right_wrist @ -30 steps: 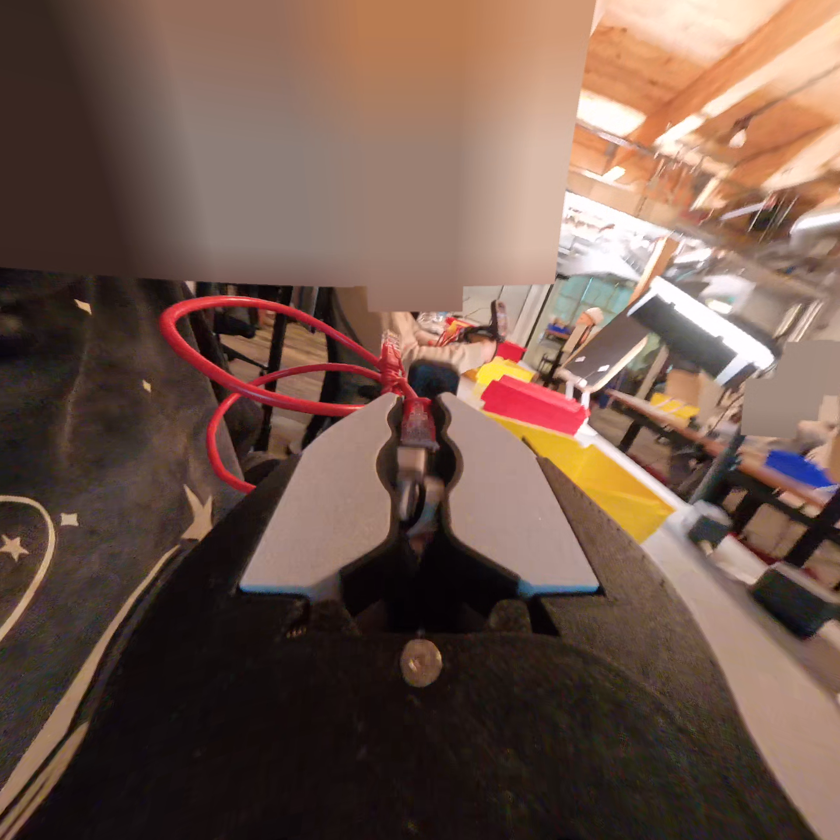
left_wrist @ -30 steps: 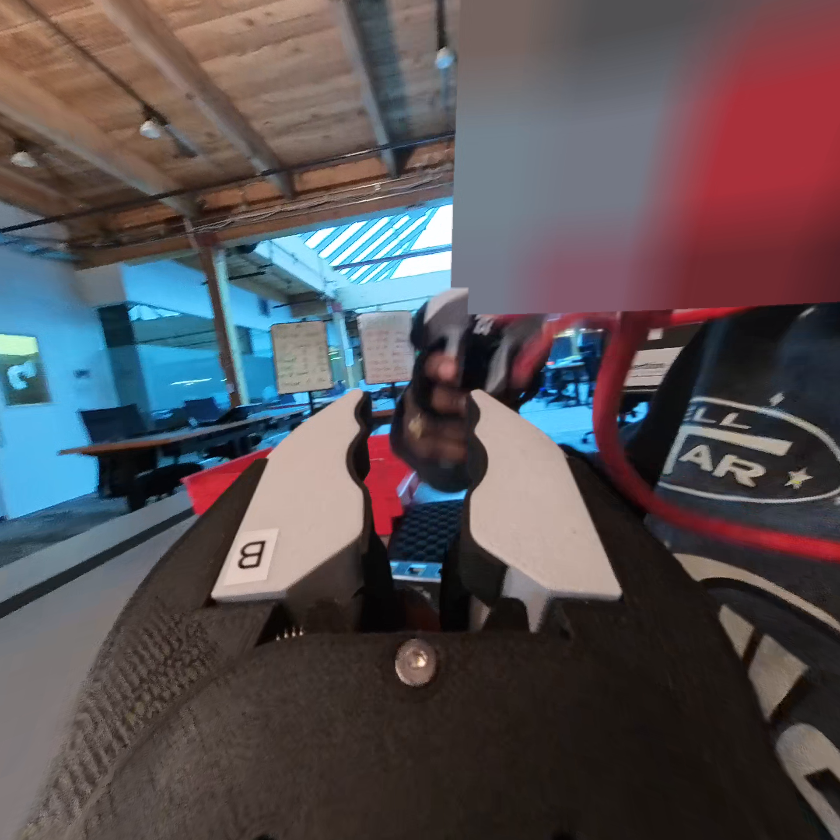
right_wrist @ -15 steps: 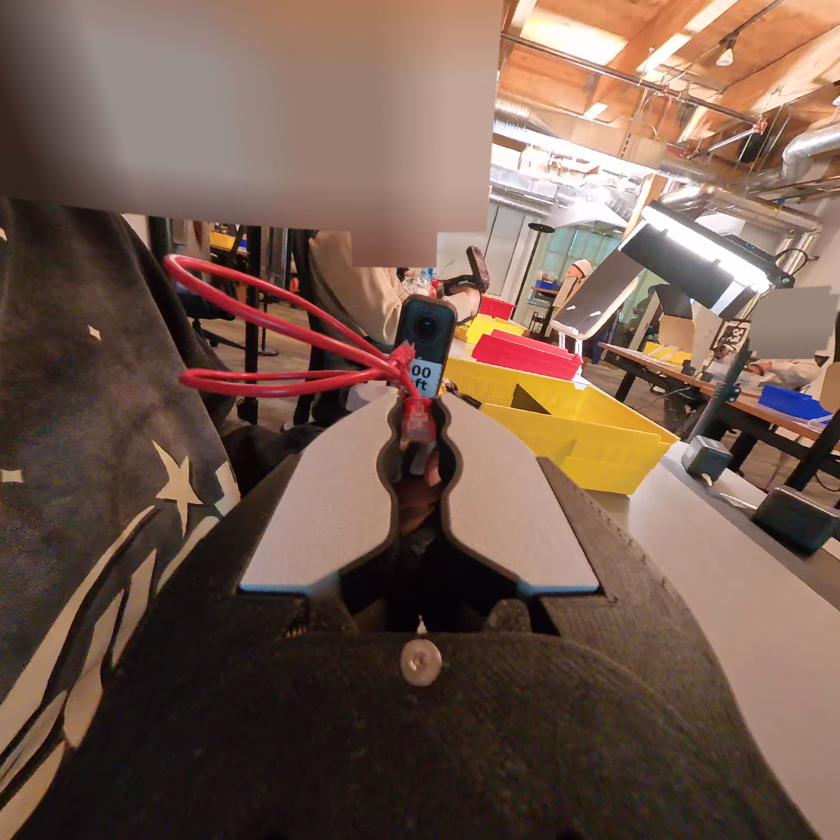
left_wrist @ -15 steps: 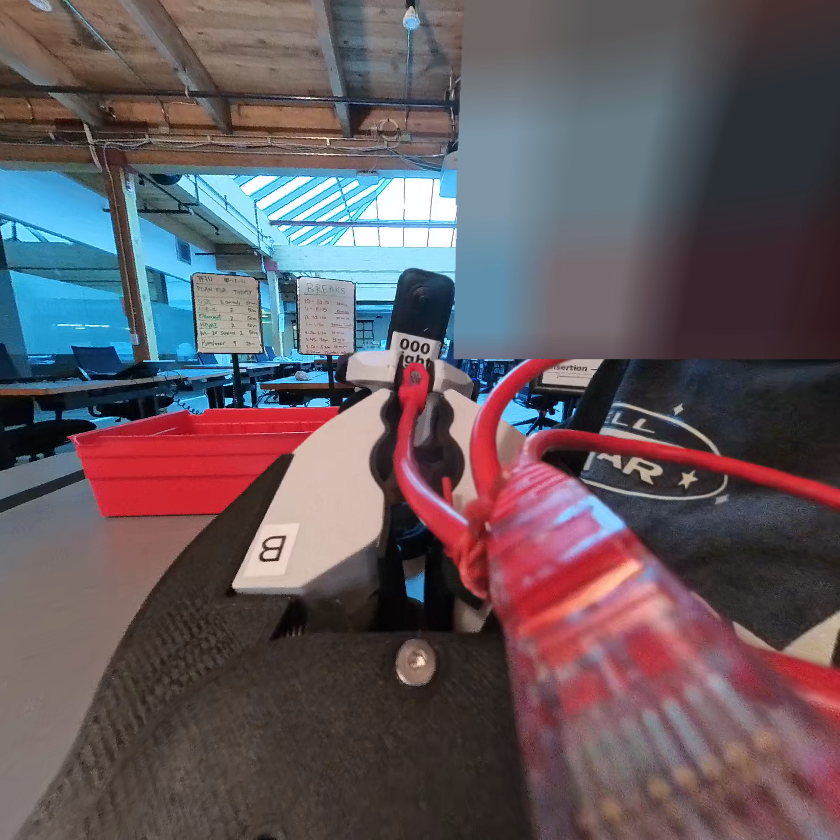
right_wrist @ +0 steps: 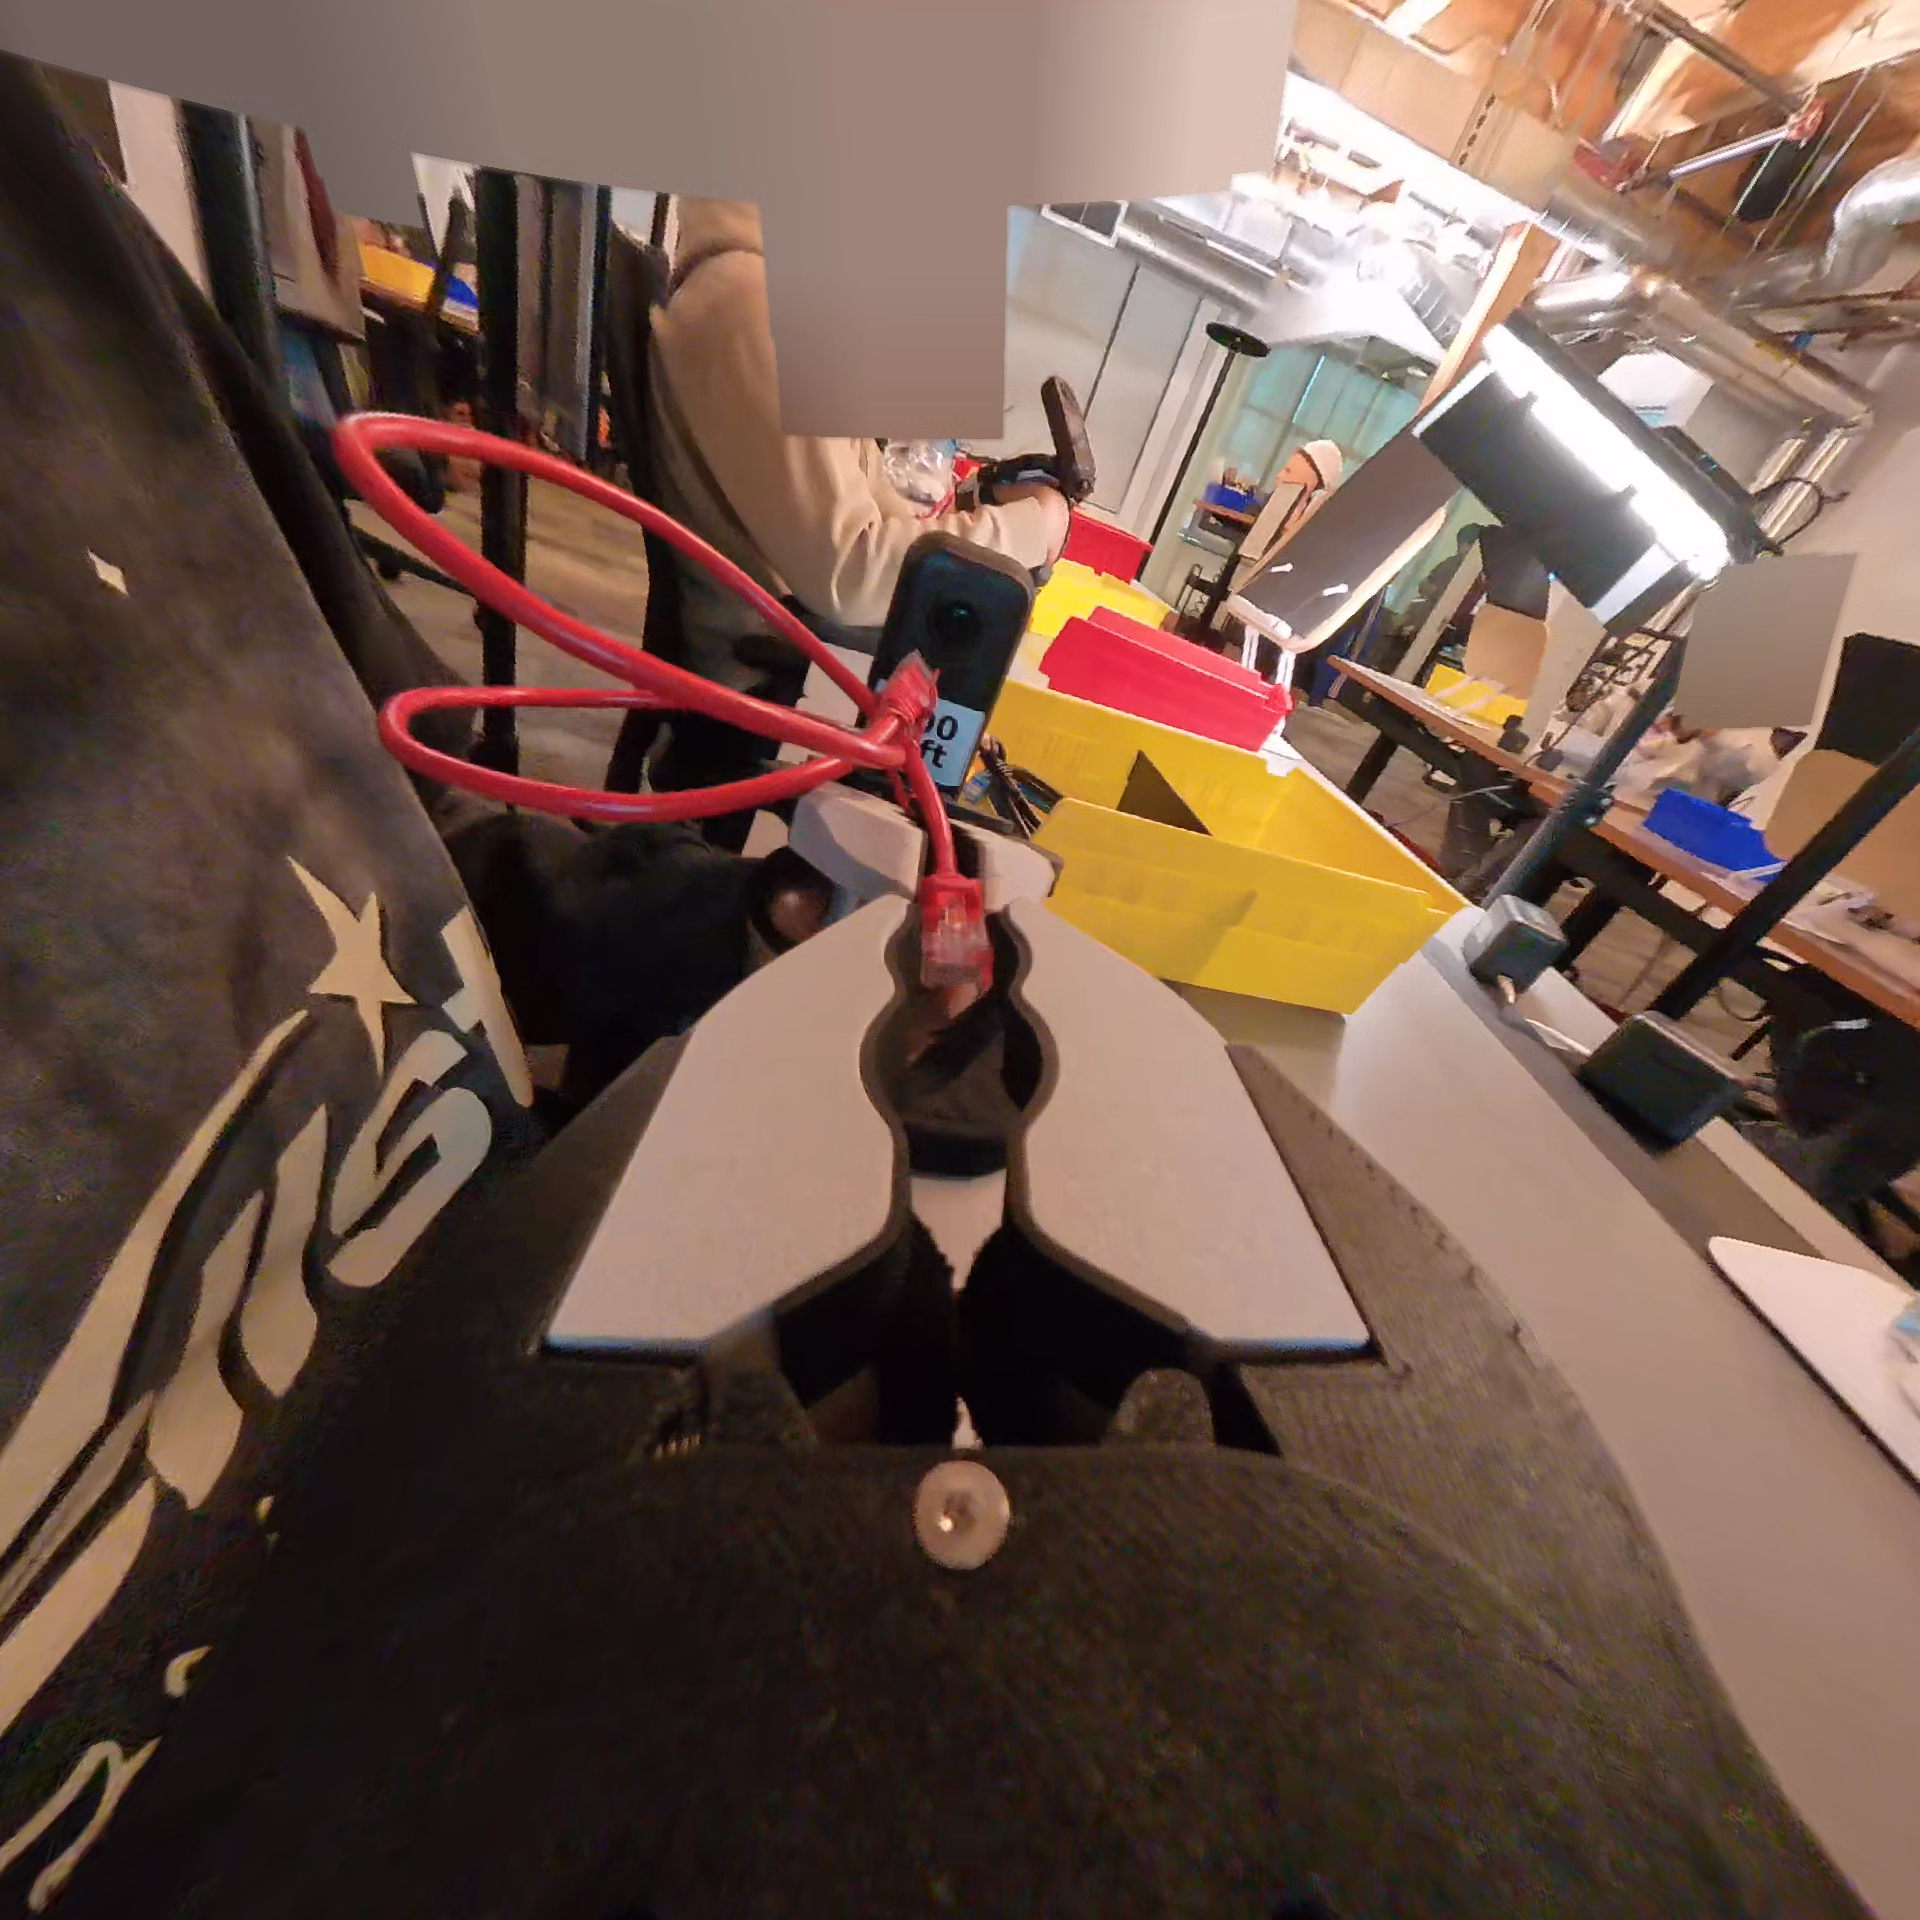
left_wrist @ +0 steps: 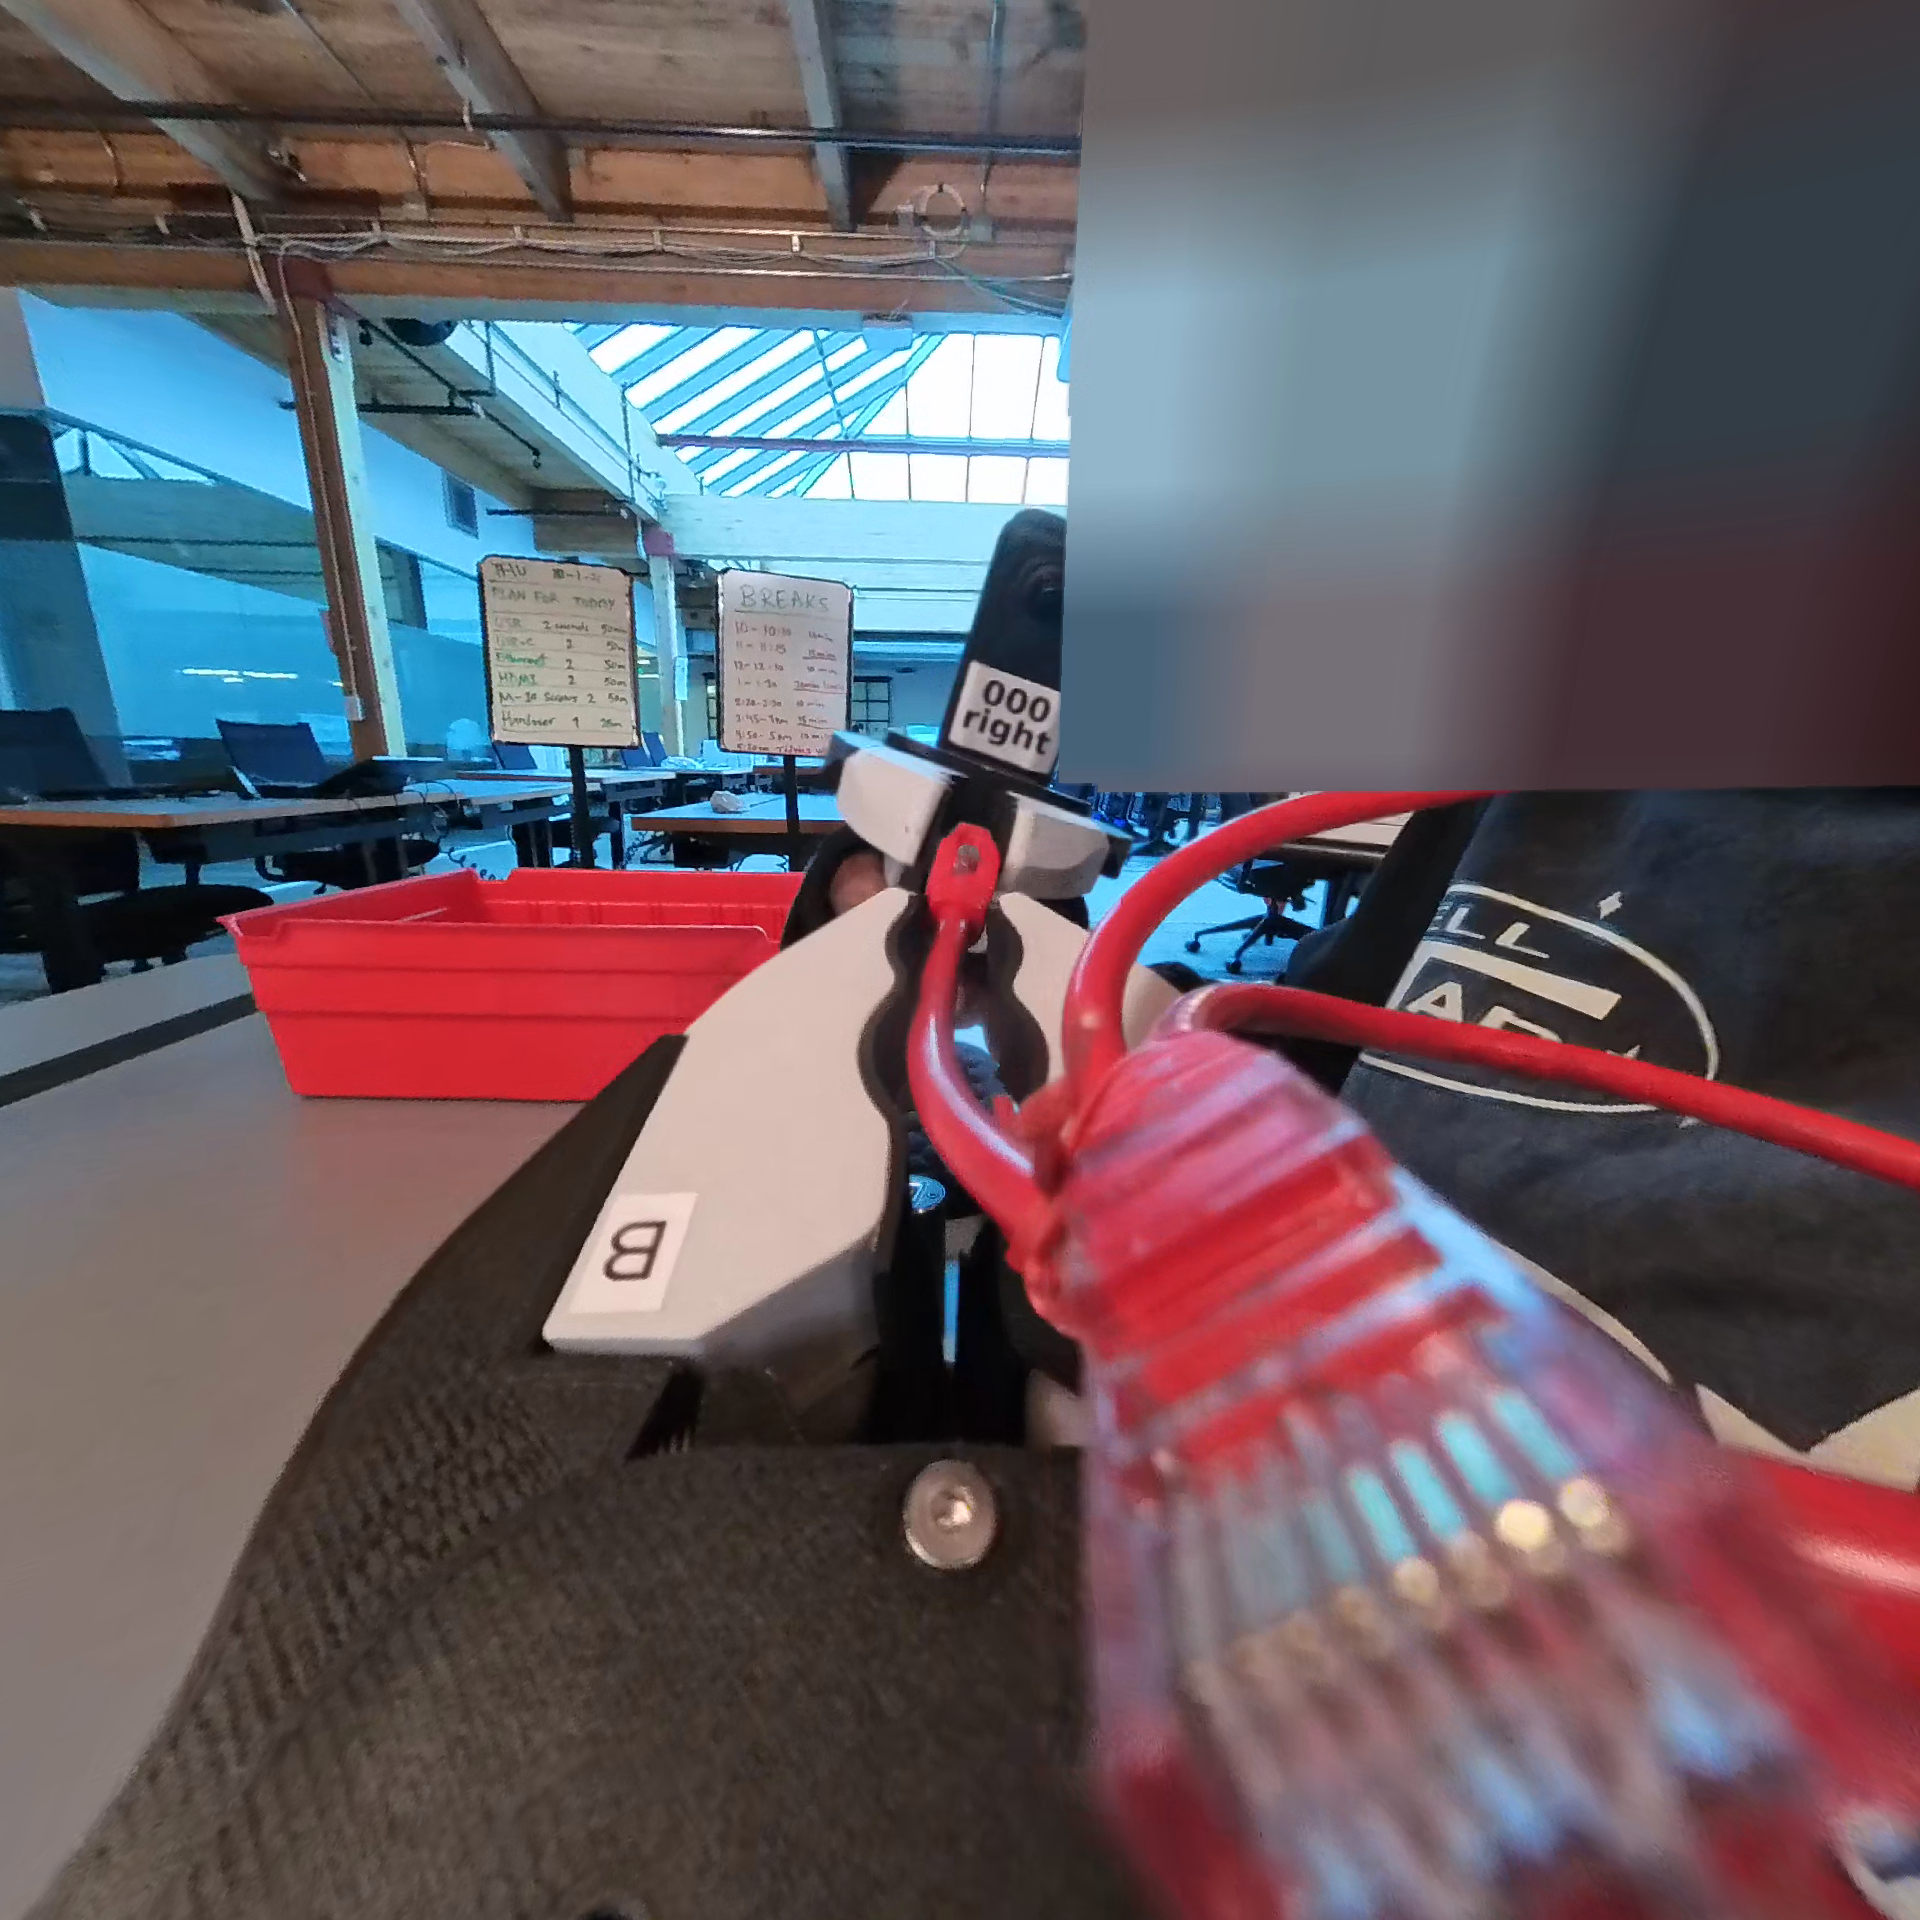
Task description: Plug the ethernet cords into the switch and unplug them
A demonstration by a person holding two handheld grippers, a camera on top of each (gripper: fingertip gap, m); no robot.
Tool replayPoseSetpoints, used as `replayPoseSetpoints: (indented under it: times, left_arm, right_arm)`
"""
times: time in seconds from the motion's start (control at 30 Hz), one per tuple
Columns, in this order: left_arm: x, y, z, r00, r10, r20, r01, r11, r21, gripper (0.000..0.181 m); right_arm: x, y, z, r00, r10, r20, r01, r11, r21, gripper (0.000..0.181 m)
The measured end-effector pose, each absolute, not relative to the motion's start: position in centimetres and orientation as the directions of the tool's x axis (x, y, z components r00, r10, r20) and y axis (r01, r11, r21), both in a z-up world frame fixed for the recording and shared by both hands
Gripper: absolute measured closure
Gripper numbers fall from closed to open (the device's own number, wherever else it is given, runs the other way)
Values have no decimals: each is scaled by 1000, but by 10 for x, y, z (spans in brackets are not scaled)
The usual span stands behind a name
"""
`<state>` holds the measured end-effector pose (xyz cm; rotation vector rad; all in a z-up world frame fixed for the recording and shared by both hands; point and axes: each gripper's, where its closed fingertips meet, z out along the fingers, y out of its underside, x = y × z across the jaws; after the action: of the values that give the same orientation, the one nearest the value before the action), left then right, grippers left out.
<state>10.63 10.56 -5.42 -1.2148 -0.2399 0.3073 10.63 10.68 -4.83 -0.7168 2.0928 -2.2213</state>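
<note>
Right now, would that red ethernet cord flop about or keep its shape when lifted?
Probably springy: the red ethernet cord holds open loops in mid-air. Likely light, since the right tool grips only its plug. Its free plug dangles, so it may swing.

Coiled red ethernet cord [right_wrist: 582, 665], one clear-tipped plug [right_wrist: 951, 925] in midair, the other plug [left_wrist: 1351, 1403] blurred close to the lens

— What is being lit overhead?
— Wooden ceiling beams [left_wrist: 644, 156], by a skylight [left_wrist: 862, 416].
— And below?
— Desks [left_wrist: 260, 810] and whiteboards [left_wrist: 561, 655] are being shown; a panel lamp [right_wrist: 1569, 488] is glowing.
</note>
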Motion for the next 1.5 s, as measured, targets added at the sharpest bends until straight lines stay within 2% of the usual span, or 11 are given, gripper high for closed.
replayPoseSetpoints:
  times: [0.4,0.53,0.67,0.8,0.93,1.1,1.17,1.23,1.33,1.43,1.5]
  left_arm:
    - [100,106,-61,923,384,29,-88,283,-955,170]
    - [92,101,-74,897,441,35,-54,187,-981,172]
    - [94,101,-79,909,416,38,-39,176,-984,171]
    - [93,101,-81,914,399,68,-10,189,-982,170]
    - [96,103,-81,922,382,66,-11,195,-981,170]
    - [95,100,-82,924,365,110,31,216,-976,170]
    - [96,99,-81,927,351,133,53,228,-972,170]
    - [96,98,-81,927,346,143,62,235,-970,170]
    - [94,97,-82,924,346,161,79,240,-968,170]
    - [89,95,-83,912,363,193,103,253,-962,170]
    - [87,92,-82,905,366,217,118,275,-954,170]
  right_arm:
    - [99,108,-56,-902,-347,259,-257,-53,-965,169]
    - [76,136,-78,-882,-382,276,-360,169,-917,137]
    - [55,171,-118,-747,-535,394,-633,393,-667,122]
    - [49,182,-146,-598,-717,358,-796,478,-371,129]
    - [31,172,-167,-343,-847,407,-935,351,-56,136]
    - [28,170,-202,-186,-941,283,-967,227,119,138]
    - [25,163,-211,-125,-937,326,-968,187,166,142]
    - [24,160,-210,-119,-924,365,-965,194,178,144]
    - [21,145,-191,-128,-810,573,-964,238,121,156]
    - [27,136,-152,-311,-556,770,-938,312,-154,156]
    - [34,137,-122,-393,-348,851,-913,261,-315,156]
